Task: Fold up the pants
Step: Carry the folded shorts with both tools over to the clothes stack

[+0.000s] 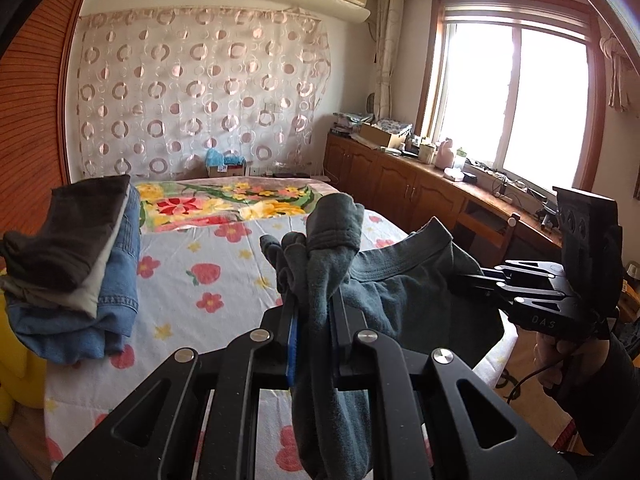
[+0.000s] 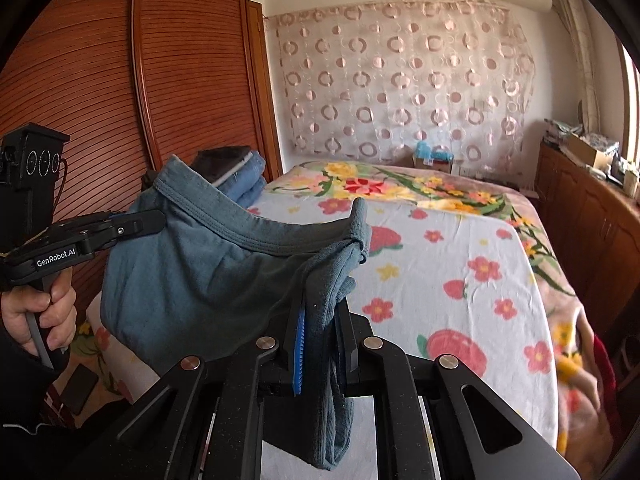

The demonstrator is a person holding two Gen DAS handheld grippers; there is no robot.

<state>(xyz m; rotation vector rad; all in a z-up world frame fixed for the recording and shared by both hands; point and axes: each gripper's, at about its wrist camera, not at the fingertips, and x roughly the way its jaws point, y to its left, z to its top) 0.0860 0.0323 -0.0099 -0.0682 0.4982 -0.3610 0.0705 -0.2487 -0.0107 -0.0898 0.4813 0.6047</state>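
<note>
Pants [image 2: 192,276] clamped at the waistband in both grippers [image 1: 310,312] [image 2: 320,320] — pull taut, lower flat onto bed [image 2: 460,248].

1. Your pants [image 2: 192,276] are soft, matt grey-blue knit cloth.
2. Your left gripper [image 1: 310,320] looks matt black, with shiny metal pins.
3. The wardrobe [image 2: 92,92] is ribbed, reddish wood.

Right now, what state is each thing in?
Left claw: shut on the teal pants.
Right claw: shut on the teal pants.
Teal pants: held up between both claws, sagging, above the bed.
Clothes pile: folded, stacked.
Bed: covered with floral sheet.
</note>
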